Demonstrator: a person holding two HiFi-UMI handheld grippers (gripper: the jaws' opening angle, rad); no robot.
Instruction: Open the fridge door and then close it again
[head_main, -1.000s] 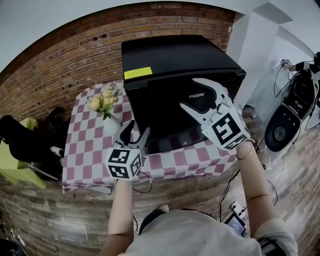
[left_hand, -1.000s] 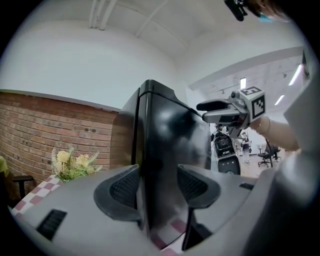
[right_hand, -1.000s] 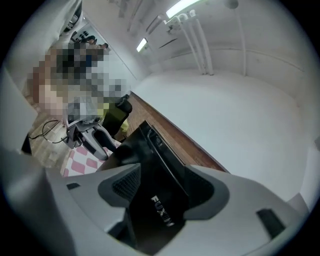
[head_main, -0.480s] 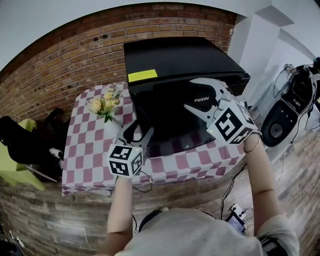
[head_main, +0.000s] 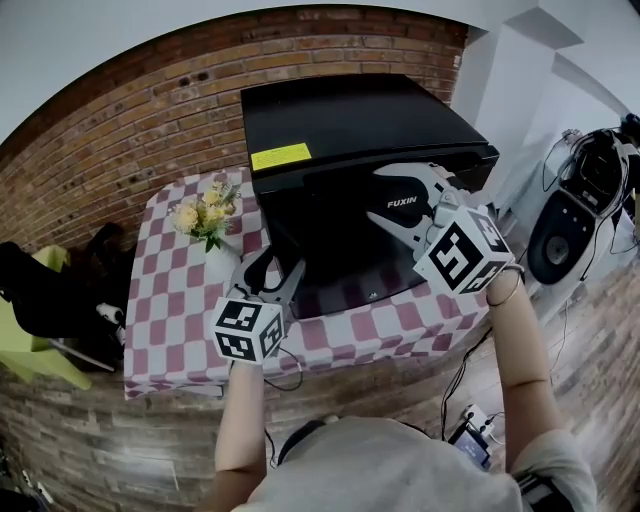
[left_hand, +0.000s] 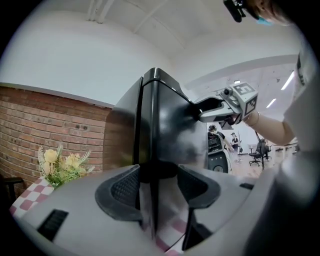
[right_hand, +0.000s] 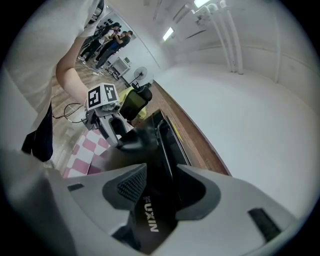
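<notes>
A black mini fridge stands on a checkered table, and its glossy door looks closed. My right gripper straddles the door's top right corner beside the FUXIN print. Its jaws have just been closing, and in the right gripper view the door's edge fills the gap between the pads. My left gripper hovers at the door's lower left corner. In the left gripper view the jaws stand apart, with the fridge's front edge lined up between them and untouched.
A white vase of yellow flowers stands on the table left of the fridge, close to my left gripper. Behind is a brick wall. A round black-and-white machine stands on the floor at right. Cables and a power strip lie below the table.
My right gripper has rolled a little and its jaws have narrowed around the door's top right corner. The left gripper has hardly moved.
</notes>
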